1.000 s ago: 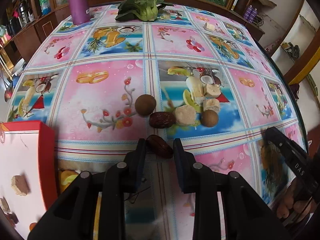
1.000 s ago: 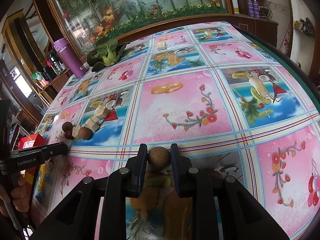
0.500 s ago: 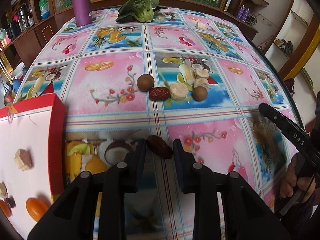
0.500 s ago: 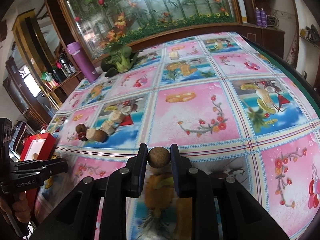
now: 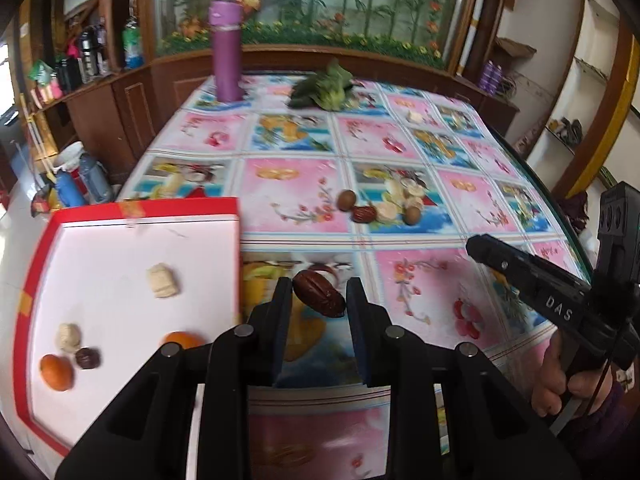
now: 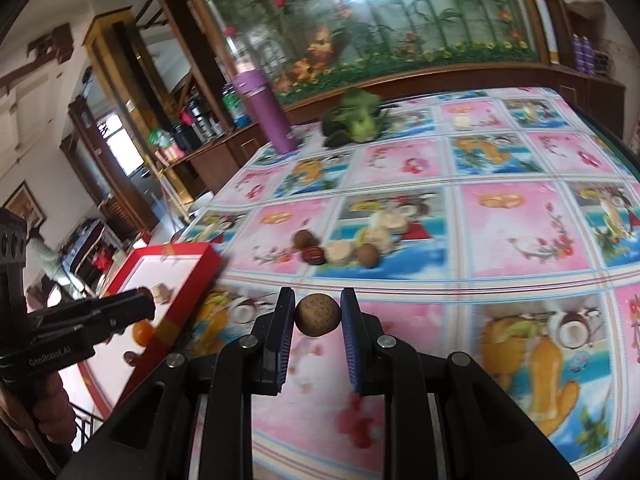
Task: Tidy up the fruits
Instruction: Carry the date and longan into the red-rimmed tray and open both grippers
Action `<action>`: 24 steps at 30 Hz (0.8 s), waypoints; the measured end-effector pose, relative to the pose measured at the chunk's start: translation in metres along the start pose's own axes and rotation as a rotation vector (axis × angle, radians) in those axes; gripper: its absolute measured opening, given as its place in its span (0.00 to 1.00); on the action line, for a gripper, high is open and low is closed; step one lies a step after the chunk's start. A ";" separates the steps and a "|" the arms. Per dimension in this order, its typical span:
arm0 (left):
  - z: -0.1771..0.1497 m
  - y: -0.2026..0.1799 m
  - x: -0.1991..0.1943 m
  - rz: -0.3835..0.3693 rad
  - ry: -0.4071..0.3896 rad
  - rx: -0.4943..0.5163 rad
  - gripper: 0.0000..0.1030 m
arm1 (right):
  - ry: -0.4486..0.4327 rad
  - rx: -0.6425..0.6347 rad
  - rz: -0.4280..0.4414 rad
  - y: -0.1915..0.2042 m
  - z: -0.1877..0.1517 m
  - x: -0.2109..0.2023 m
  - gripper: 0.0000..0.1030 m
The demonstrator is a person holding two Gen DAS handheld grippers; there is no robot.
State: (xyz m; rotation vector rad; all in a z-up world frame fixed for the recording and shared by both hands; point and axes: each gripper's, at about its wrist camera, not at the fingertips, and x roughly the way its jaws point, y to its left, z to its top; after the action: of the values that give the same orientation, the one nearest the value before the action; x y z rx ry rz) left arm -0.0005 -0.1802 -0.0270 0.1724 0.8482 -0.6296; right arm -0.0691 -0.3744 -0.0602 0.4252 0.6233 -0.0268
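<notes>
My left gripper [image 5: 319, 294] is shut on a dark red date [image 5: 319, 294], held above the tablecloth just right of the red-rimmed white tray [image 5: 120, 248]. The tray holds a pale cake piece [image 5: 162, 280], a pale lump [image 5: 69, 337], a dark date [image 5: 87, 357] and two oranges [image 5: 56, 372]. My right gripper [image 6: 318, 315] is shut on a round brown longan [image 6: 318, 315], raised over the table's near part. Mid-table lies a cluster: a brown longan [image 5: 346, 200], a red date [image 5: 364, 213], pale slices [image 5: 388, 212], another longan [image 5: 411, 215].
A purple bottle [image 5: 226, 51] and a leafy green vegetable [image 5: 325, 87] stand at the table's far end. Wooden cabinets with bottles line the left. A hand [image 5: 568, 376] holds the right gripper at the table's right edge. Buckets sit on the floor at left.
Both grippers have pulled back and risen with their fruits. The left gripper has swung towards the tray, which now fills more of its view.
</notes>
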 end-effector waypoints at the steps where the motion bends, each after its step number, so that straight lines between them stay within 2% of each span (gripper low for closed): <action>1: -0.002 0.007 -0.006 0.017 -0.017 -0.012 0.29 | 0.010 -0.010 0.017 0.010 0.000 0.003 0.21; 13: -0.024 0.085 -0.039 0.213 -0.120 -0.137 0.29 | 0.043 -0.213 0.119 0.121 -0.006 0.024 0.21; 19: -0.034 0.112 -0.047 0.310 -0.147 -0.170 0.29 | 0.078 -0.270 0.166 0.159 -0.014 0.039 0.21; 24: -0.039 0.128 -0.050 0.352 -0.154 -0.190 0.29 | 0.094 -0.319 0.193 0.184 -0.021 0.044 0.21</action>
State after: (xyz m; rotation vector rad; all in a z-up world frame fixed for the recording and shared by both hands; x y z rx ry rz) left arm 0.0240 -0.0398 -0.0285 0.0957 0.7023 -0.2270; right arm -0.0171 -0.1937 -0.0312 0.1762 0.6631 0.2751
